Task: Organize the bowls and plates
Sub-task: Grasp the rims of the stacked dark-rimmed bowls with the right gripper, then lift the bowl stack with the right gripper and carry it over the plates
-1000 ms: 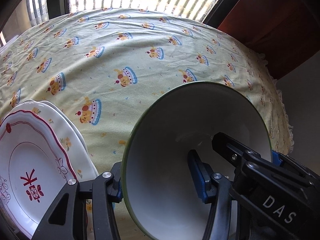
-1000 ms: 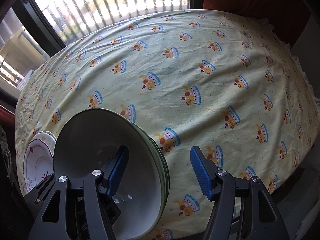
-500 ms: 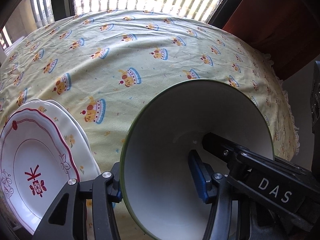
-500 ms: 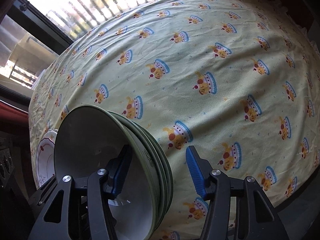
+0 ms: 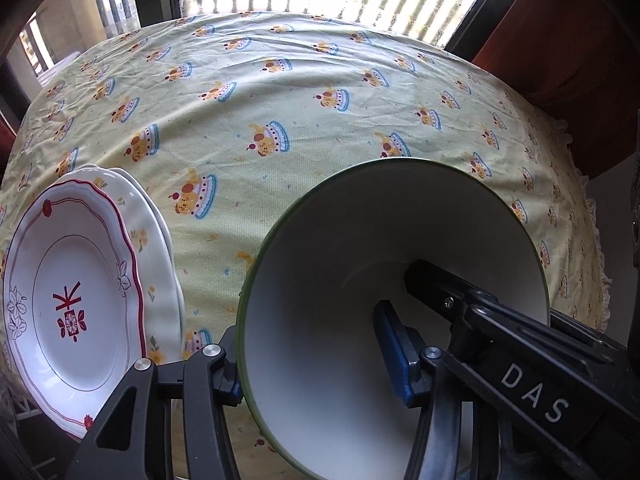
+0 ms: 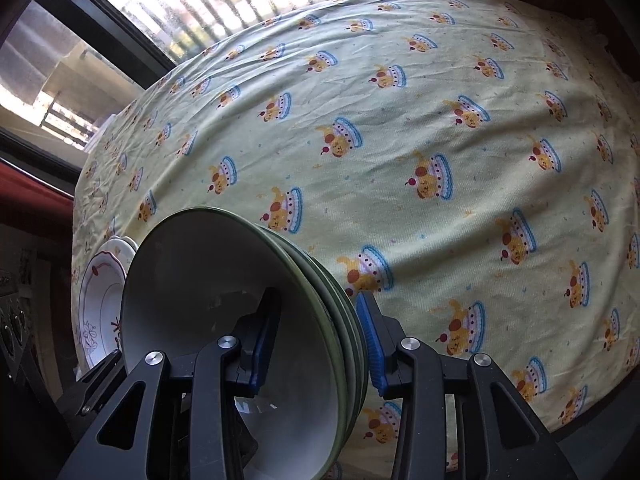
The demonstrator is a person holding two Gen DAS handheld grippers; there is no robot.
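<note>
A stack of nested white bowls with green rims (image 5: pixel 400 220) stands tilted at the near edge of the table. My left gripper (image 5: pixel 308 332) straddles its left wall, one pad outside and one blue pad inside, and its jaws are closing on the wall. In the right wrist view the bowl stack (image 6: pixel 192 280) sits between the closing jaws of my right gripper (image 6: pixel 316 300). The outer pad is against the rims, and a gap shows beside the inner pad. White plates with red trim (image 5: pixel 72 300) are stacked left of the bowls; these plates (image 6: pixel 100 300) also show behind the stack.
A pale green tablecloth (image 5: pixel 320 120) printed with cakes covers the round table, and the same tablecloth (image 6: pixel 440 120) stretches far to the right. A barred window lies beyond the table's far edge. A red-brown chair back (image 5: pixel 560 40) stands at the far right.
My right gripper's jaws have narrowed around the bowl stack's wall, the outer pad coming in to the rims. The left gripper keeps its place on the opposite wall. The view has tipped slightly.
</note>
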